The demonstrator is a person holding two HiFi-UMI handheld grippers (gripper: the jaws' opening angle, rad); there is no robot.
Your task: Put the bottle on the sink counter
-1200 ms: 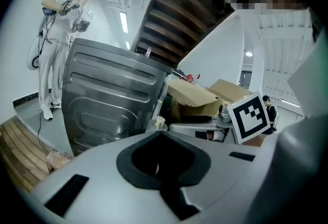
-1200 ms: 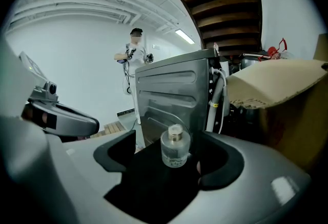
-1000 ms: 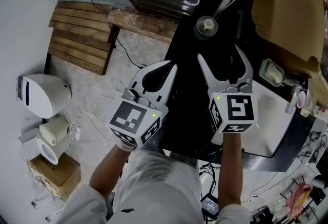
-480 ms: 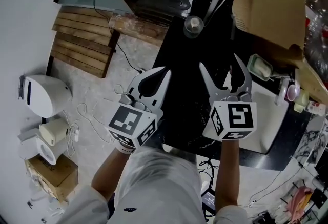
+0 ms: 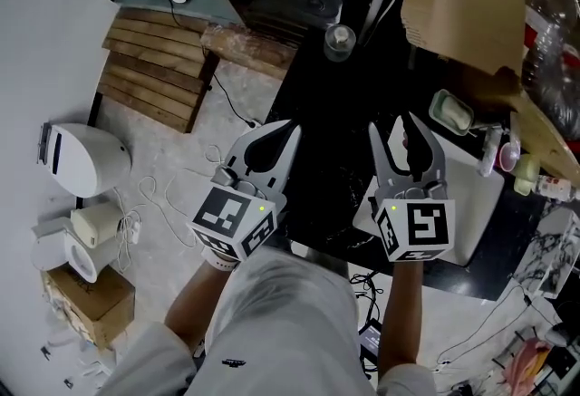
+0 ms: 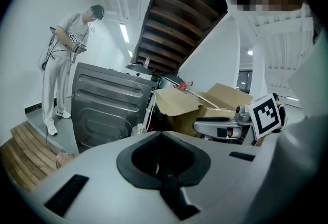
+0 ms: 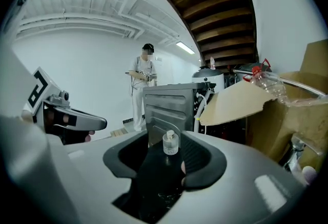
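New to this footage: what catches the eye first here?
Two grippers with marker cubes fill the middle: the left gripper shut, the right gripper empty, its jaws apart though they have just been closing. Beyond them a small clear bottle stands at the far end of the black counter.

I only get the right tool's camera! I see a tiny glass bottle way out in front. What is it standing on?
Observer: In the head view the bottle stands upright near the far end of a black counter.
Operator: Is my tool nearly there?
Observer: No. From above, the right tool is well short of it. Its jaws have just been closing, with nothing between them.
Operator: And what is the other tool doing?
Observer: The left tool has its jaws together and holds nothing, as its own camera shows.
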